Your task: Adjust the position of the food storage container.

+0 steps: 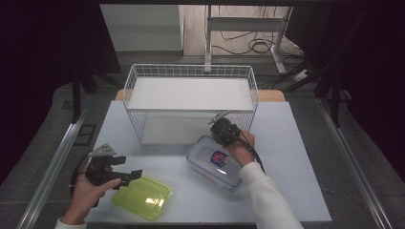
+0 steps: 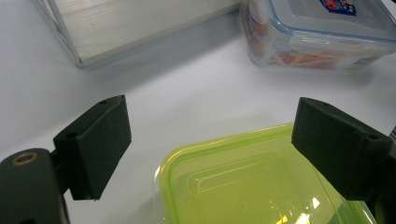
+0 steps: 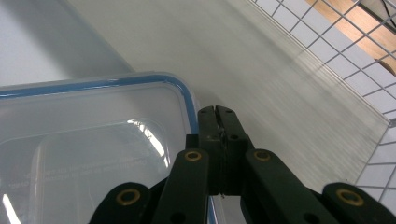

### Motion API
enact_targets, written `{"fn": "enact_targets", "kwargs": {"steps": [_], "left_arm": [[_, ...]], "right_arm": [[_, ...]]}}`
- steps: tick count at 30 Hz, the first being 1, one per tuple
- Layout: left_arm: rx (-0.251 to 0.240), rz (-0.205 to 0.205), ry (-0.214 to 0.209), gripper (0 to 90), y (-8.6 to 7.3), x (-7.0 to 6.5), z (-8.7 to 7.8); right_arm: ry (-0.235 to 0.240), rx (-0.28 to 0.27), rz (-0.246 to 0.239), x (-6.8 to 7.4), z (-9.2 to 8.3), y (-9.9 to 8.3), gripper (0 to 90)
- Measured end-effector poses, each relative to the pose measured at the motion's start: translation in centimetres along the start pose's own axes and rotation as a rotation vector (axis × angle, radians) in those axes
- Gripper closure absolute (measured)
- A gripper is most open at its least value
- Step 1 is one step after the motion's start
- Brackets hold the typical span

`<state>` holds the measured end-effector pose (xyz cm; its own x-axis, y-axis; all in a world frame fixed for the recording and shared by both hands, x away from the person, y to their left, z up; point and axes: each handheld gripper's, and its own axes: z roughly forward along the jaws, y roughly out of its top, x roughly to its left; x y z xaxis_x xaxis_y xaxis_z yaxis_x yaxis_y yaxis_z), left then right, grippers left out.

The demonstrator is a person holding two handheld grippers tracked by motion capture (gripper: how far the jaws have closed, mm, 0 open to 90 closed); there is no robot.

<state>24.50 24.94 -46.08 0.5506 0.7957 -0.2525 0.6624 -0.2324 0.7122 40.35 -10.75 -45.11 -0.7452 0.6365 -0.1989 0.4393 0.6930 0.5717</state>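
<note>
- The left gripper (image 1: 128, 177) hovers with jaws spread wide over the near-left edge of the yellow-green lid (image 1: 142, 197), gripping nothing.
- The right gripper (image 3: 218, 119) has its jaws pressed together, empty, at the far edge of the clear blue-rimmed container (image 1: 213, 161).
- That container sits just in front of the white wire basket (image 1: 190, 102), to the right of the lid.

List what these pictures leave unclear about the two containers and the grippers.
- Clear container: its sticker print is too small in the high view, cut by the top edge in the left gripper view.
- Green container: near part cut off by the bottom edge of the left gripper view.
- Right gripper: whether its shut jaws touch the clear lid's edge, hidden by the jaws themselves.
</note>
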Motion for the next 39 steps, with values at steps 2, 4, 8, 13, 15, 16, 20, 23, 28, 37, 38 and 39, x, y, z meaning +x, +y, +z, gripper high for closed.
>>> {"fn": "enact_targets", "kwargs": {"steps": [2,4,8,13,15,16,20,23,28,37,38,39], "left_arm": [[0.002,0.002,0.002,11.9,0.0,0.0,0.1],[0.002,0.005,0.001,11.9,0.0,-0.1,0.1],[0.002,0.003,-0.001,11.8,0.0,-0.2,0.2],[0.009,0.003,-0.005,11.8,0.0,-0.3,0.4],[0.011,0.003,-0.006,11.8,0.0,-0.3,0.5],[0.011,0.003,-0.006,11.8,0.0,-0.3,0.5],[0.014,0.004,-0.005,11.7,-0.1,-0.2,0.6],[0.018,0.004,-0.006,11.7,-0.1,-0.3,0.7],[0.016,0.006,-0.008,11.7,-0.1,-0.3,0.7],[0.025,0.012,-0.010,11.6,-0.1,-0.5,1.0],[0.026,0.011,-0.010,11.6,-0.2,-0.5,1.0],[0.026,0.011,-0.010,11.6,-0.2,-0.5,1.0]], "right_arm": [[-0.006,0.006,-0.002,-0.1,0.1,0.0,89.0],[-0.004,0.004,-0.001,-0.1,0.2,0.0,89.0],[-0.031,0.020,-0.033,0.1,0.5,0.0,89.0],[0.000,0.017,-0.019,-0.1,0.8,0.0,89.1],[0.007,0.016,-0.030,0.2,0.8,0.0,89.1],[0.007,0.016,-0.030,0.2,0.8,0.0,89.1],[0.040,0.009,-0.051,0.9,0.7,0.1,89.1],[0.066,0.008,-0.067,1.7,0.6,0.2,89.1],[0.092,0.007,-0.097,2.8,0.4,0.3,89.1],[0.129,-0.012,-0.083,3.0,-0.3,-0.3,89.0],[0.131,-0.026,-0.071,2.9,-0.7,-0.4,89.0],[0.131,-0.026,-0.071,2.9,-0.7,-0.4,89.0]]}}
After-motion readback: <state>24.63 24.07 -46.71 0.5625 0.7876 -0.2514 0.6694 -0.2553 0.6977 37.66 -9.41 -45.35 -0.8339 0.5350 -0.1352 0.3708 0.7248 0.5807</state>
